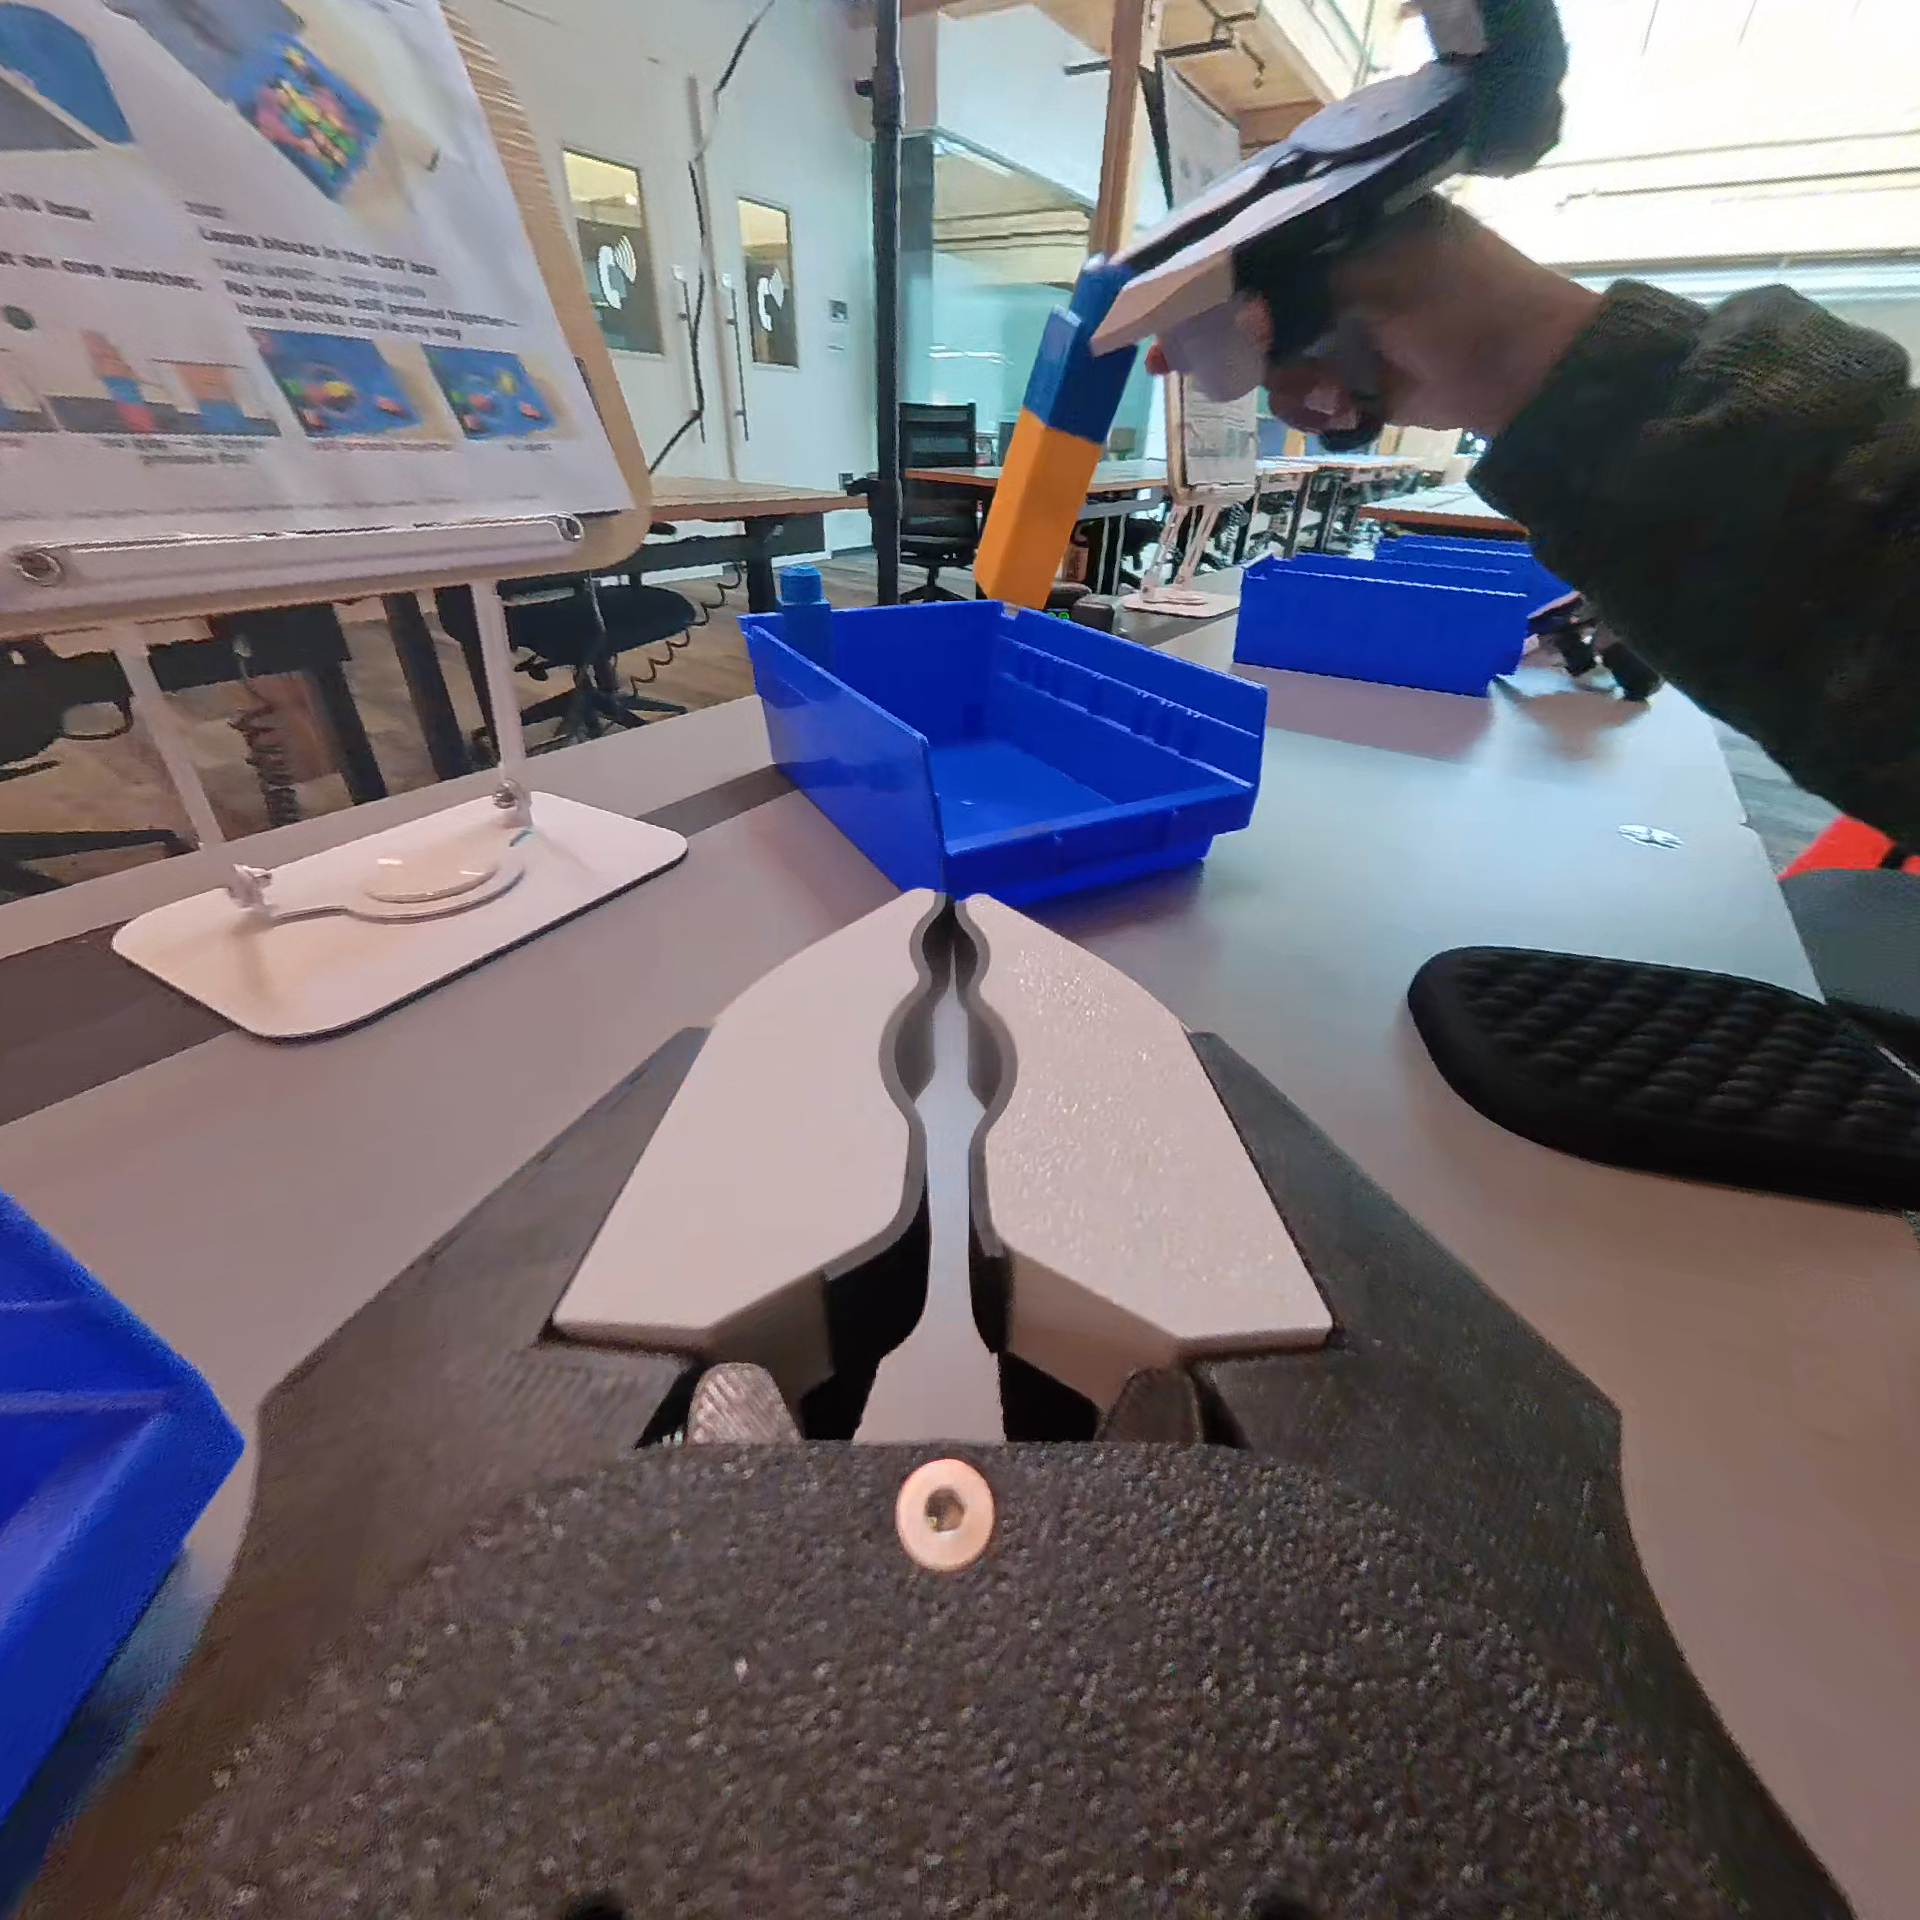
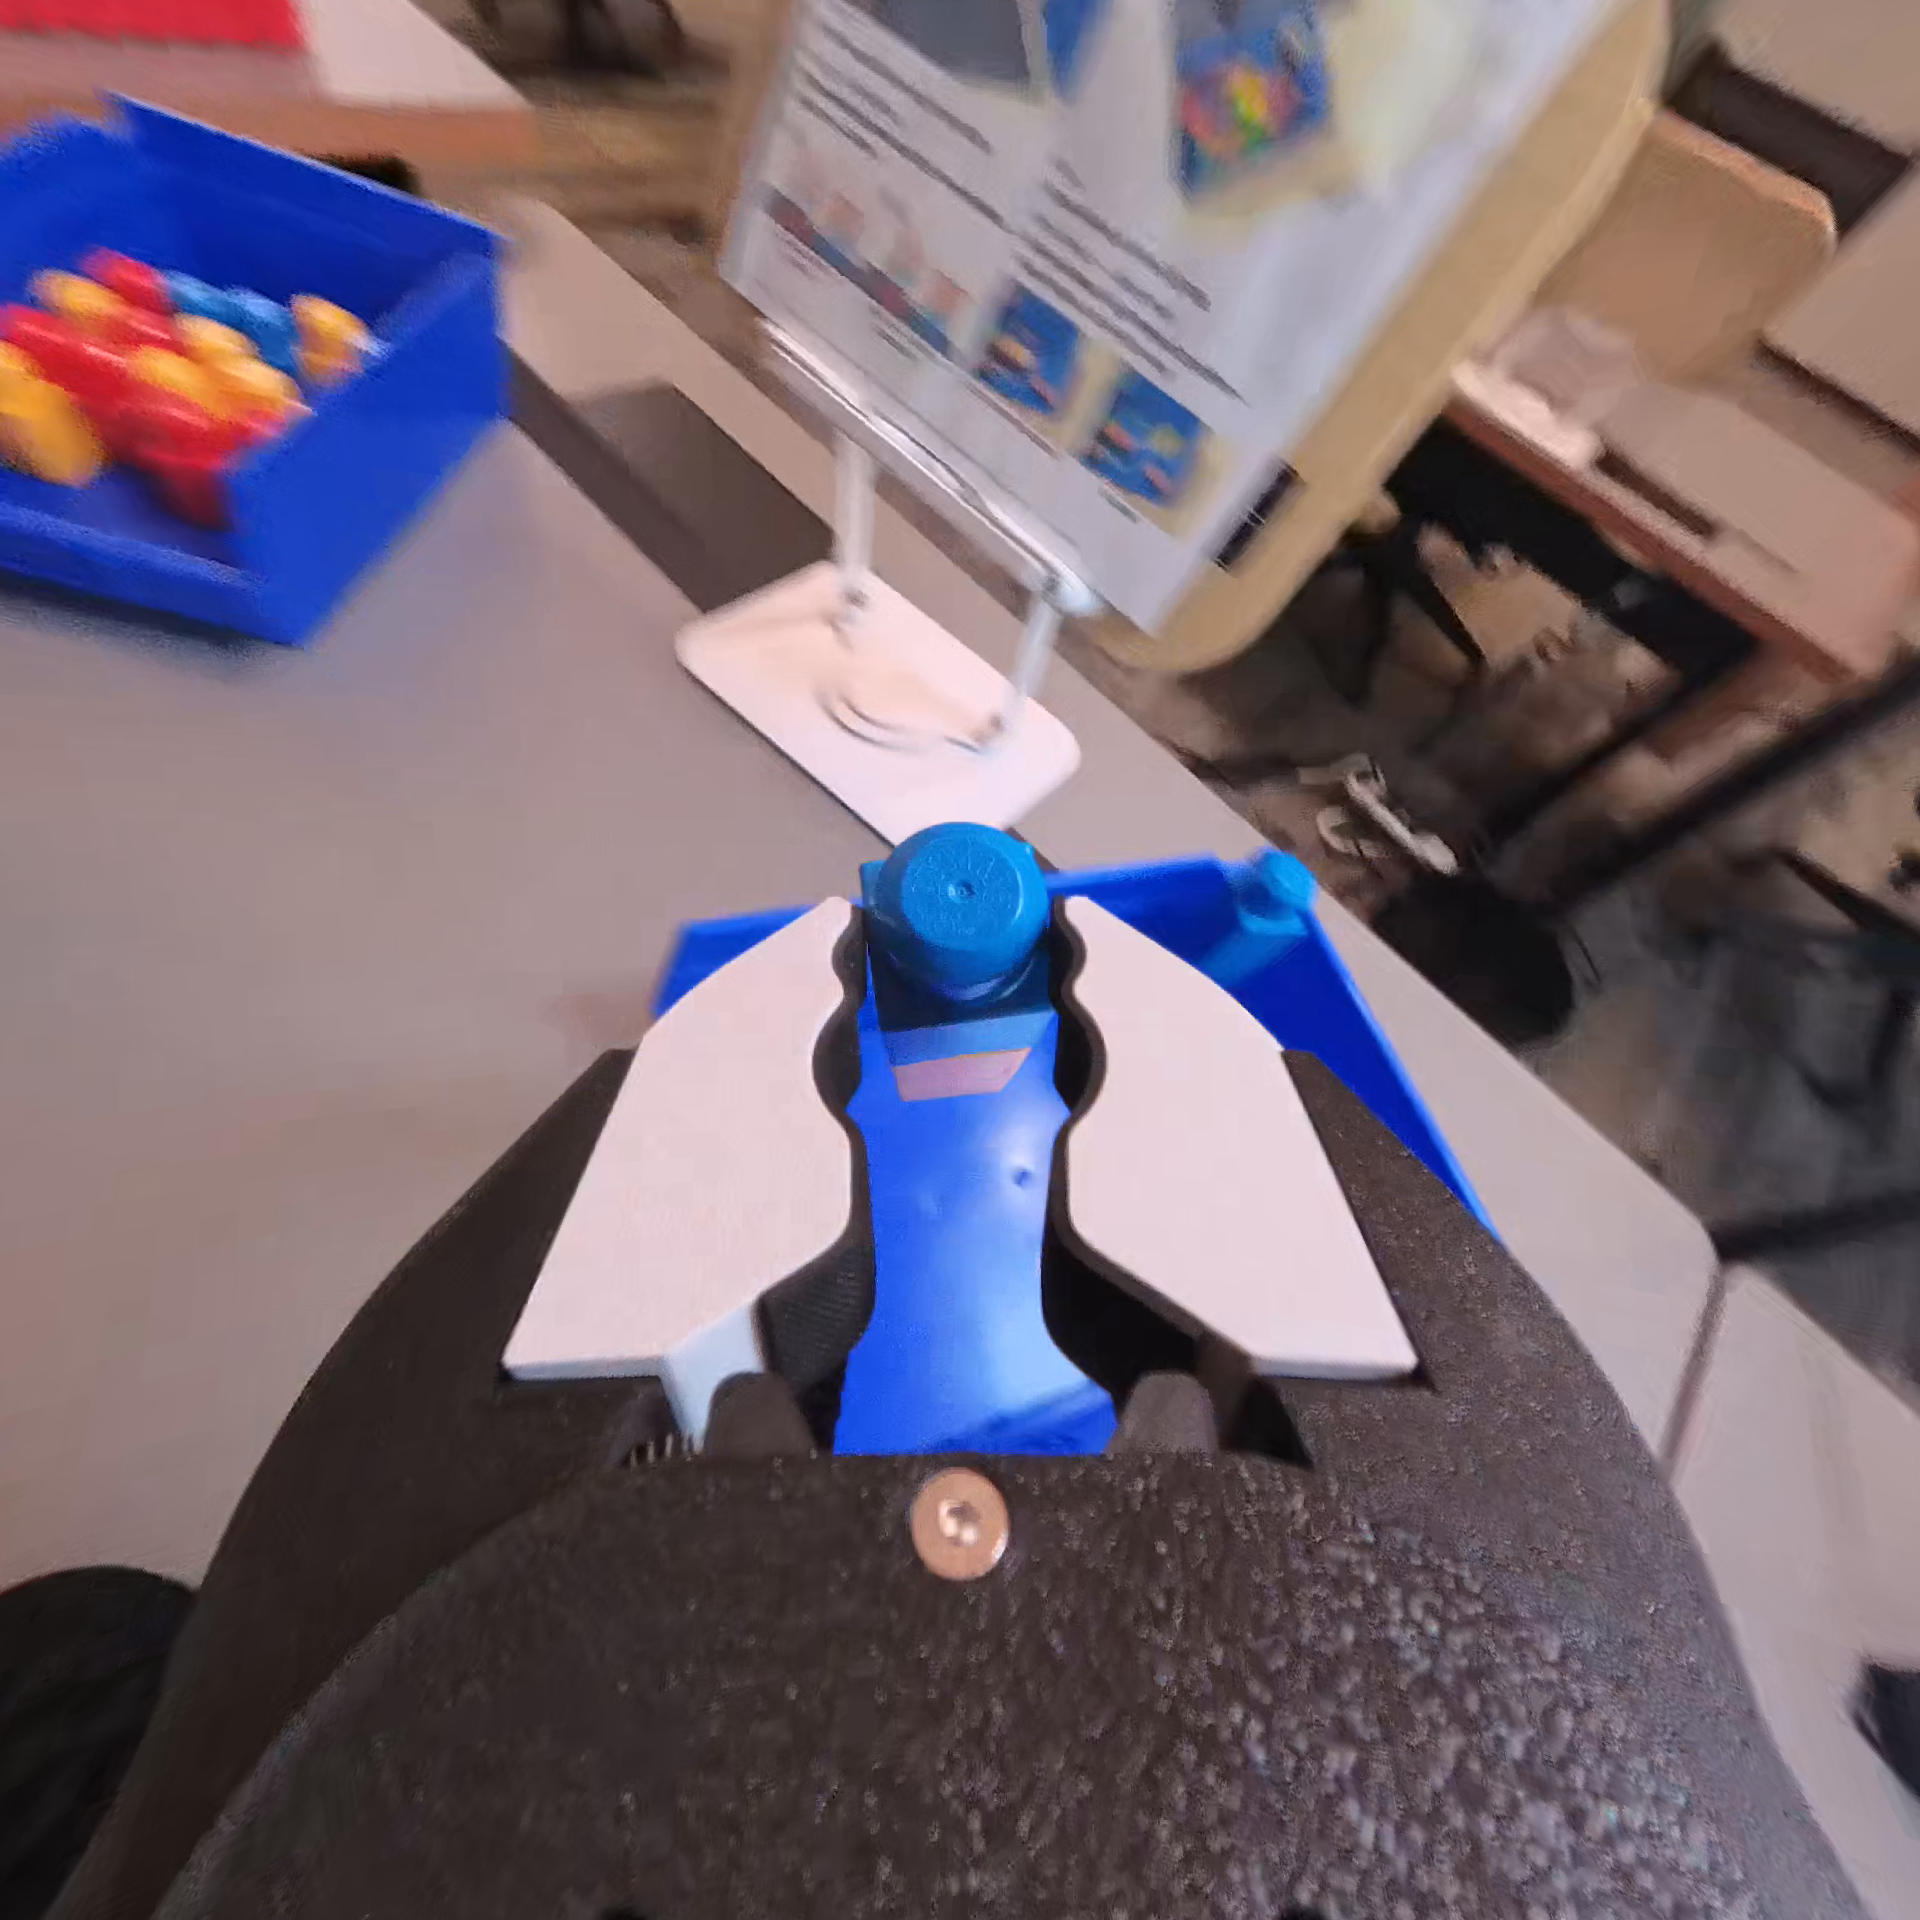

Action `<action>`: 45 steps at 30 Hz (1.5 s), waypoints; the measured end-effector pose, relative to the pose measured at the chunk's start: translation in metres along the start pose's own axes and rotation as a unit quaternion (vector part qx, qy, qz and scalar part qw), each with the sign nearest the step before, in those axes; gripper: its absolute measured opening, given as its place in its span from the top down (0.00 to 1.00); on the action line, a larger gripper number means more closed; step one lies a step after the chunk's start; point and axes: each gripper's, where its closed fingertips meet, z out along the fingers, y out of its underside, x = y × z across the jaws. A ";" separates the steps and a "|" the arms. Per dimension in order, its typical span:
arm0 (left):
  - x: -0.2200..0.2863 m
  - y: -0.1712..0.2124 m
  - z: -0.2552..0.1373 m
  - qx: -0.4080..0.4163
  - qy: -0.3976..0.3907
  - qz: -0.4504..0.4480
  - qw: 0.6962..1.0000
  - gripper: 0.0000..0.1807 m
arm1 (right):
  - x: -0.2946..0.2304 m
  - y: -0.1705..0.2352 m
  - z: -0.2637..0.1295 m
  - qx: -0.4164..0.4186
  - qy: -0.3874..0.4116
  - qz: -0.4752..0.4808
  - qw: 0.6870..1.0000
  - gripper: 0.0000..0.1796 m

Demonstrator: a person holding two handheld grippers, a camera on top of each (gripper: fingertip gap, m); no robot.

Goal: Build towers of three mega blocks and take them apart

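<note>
My left gripper (image 1: pixel 951 916) is shut with nothing between its pads, low over the grey table (image 1: pixel 1403 935), just in front of a blue bin (image 1: pixel 852 748). One blue block (image 1: pixel 805 613) stands in that bin's far left corner. My right gripper (image 1: pixel 1117 301) is raised above the bin, shut on the top of a tilted tower (image 1: pixel 1039 499) of two blue blocks over an orange one. In the right wrist view my right gripper (image 2: pixel 956 920) grips the tower's top blue block (image 2: pixel 961 899) over the bin (image 2: pixel 1382 1039). The lone blue block (image 2: pixel 1273 920) also shows there.
A white sign stand (image 1: pixel 395 904) stands left of the bin. A black padded rest (image 1: pixel 1662 1070) lies at the right. A second blue bin (image 2: pixel 395 499) holds several red, yellow and blue blocks; its corner (image 1: pixel 83 1455) shows at lower left. More blue bins (image 1: pixel 1371 623) stand beyond. The gap from one gripper's tips to the other's is roughly 30 centimetres.
</note>
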 end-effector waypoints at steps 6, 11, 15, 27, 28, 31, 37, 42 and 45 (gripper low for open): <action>0.002 0.009 0.004 -0.016 0.003 0.002 1.000 1.00 | 0.104 0.071 0.036 -0.119 0.053 0.072 0.989 0.81; 0.006 0.018 0.006 -0.029 0.013 0.012 0.999 1.00 | 0.142 0.119 0.061 -0.150 0.058 0.107 0.981 0.81; 0.006 0.023 0.008 -0.036 0.025 0.001 0.999 1.00 | 0.146 0.122 0.089 -0.122 0.038 0.125 0.984 0.81; 0.012 0.034 0.011 -0.058 0.042 0.017 0.997 1.00 | 0.144 0.123 0.165 -0.134 0.054 0.107 0.984 0.81; 0.013 0.035 0.011 -0.061 0.042 0.021 0.997 1.00 | 0.146 0.123 0.163 -0.137 0.061 0.113 0.982 0.80; 0.015 0.038 0.012 -0.067 0.045 0.029 0.996 1.00 | 0.148 0.106 0.149 -0.107 0.072 0.120 0.984 0.74; 0.014 0.034 0.010 -0.067 0.036 0.028 0.997 1.00 | 0.078 -0.001 0.095 0.060 0.031 0.083 0.994 0.69; -0.001 0.018 0.003 -0.046 -0.006 0.045 0.998 1.00 | -0.076 -0.030 0.059 0.157 -0.085 0.059 0.982 0.67; -0.018 0.002 -0.008 -0.031 -0.046 0.054 0.997 1.00 | -0.159 -0.002 0.054 0.154 -0.140 0.072 0.975 0.75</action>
